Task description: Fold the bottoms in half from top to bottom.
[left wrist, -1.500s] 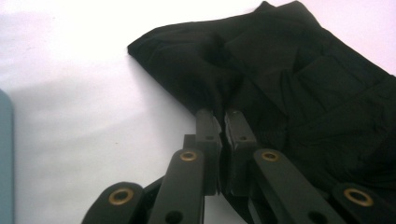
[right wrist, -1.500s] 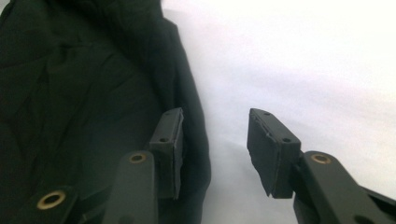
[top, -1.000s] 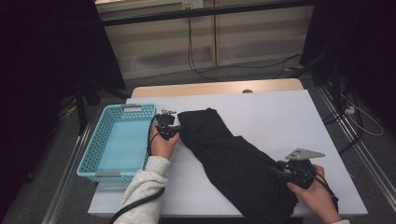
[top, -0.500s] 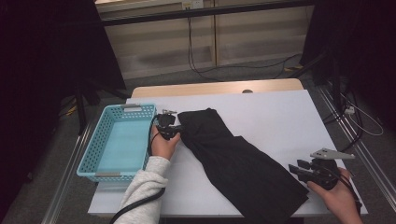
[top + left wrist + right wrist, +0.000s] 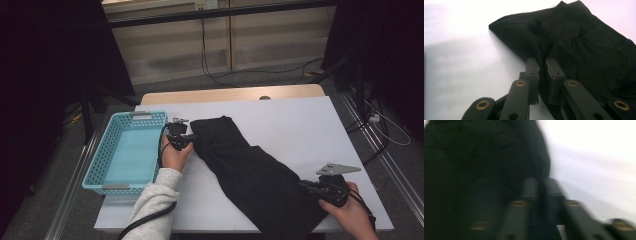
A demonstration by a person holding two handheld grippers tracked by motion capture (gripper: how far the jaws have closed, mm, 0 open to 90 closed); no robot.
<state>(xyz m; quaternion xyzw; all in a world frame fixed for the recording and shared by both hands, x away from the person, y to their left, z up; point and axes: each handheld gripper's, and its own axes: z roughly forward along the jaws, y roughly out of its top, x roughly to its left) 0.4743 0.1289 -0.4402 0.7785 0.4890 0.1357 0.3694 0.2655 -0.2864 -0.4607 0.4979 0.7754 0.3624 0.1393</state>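
Black garment (image 5: pixel 255 170), probably trousers, spread diagonally across the white worktop (image 5: pixel 300 125), running from near the middle of its far-left part down to the near right edge. Upper end folded into a rumpled corner just right of a light-blue plastic basket (image 5: pixel 125 152) standing at the worktop's left edge.

Left hand-held gripper (image 5: pixel 186 141) at that upper end, held in a hand with a grey sleeve (image 5: pixel 150 205). In the left gripper view (image 5: pixel 541 63), jaws close together with a narrow gap, black cloth (image 5: pixel 574 42) lying between and beyond the tips; jaws just been easing apart a little, a fold of cloth between the pads, cannot tell whether still pressed.

Right hand-held gripper (image 5: pixel 306 186) at the garment's lower end near the front right corner, grey three-cornered plate (image 5: pixel 338 168) on top. In the right gripper view (image 5: pixel 540 182), blurred, jaws pressed nearly together after just closing, a thin edge of the dark cloth (image 5: pixel 486 157) pinched between them, white worktop (image 5: pixel 594 157) to the right.
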